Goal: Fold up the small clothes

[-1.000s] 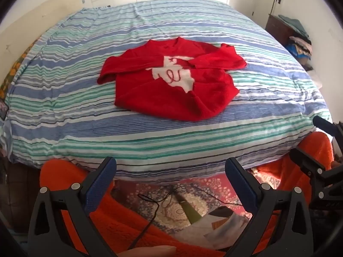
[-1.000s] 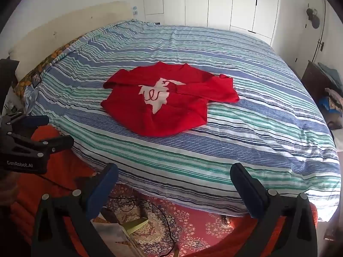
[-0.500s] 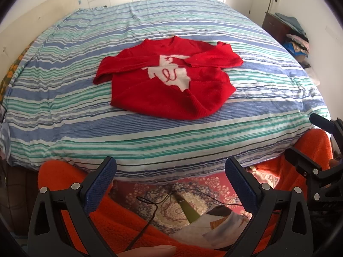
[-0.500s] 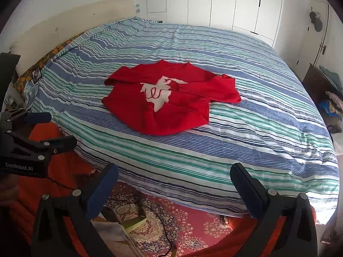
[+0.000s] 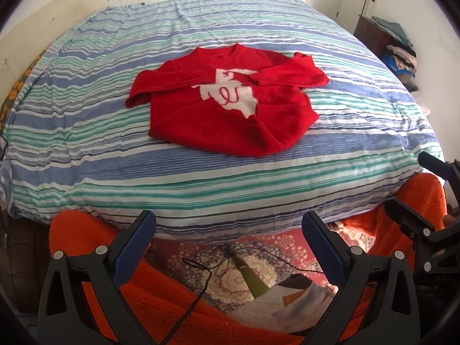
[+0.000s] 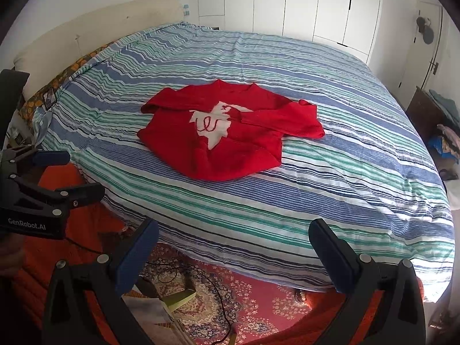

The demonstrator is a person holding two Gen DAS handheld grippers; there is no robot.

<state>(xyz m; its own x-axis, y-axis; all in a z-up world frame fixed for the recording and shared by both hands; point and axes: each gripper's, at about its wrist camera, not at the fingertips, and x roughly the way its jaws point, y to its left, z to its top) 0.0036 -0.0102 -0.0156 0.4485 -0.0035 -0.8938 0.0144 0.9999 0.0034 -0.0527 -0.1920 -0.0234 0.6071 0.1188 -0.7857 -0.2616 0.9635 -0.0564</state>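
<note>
A small red sweater with a white patch on its chest lies on the striped bed, its right sleeve folded across the front. It also shows in the right wrist view. My left gripper is open and empty, held off the near edge of the bed, well short of the sweater. My right gripper is open and empty too, also off the near edge. Each gripper shows at the side of the other's view.
The bed has a blue, green and white striped cover. An orange blanket, a patterned red rug with a black cable and papers lie below the grippers. A dark cabinet with piled clothes stands at the right.
Both grippers have risen and tilted a little, so the sweater sits lower in both views. The sweater itself has not moved. Both grippers stay open.
</note>
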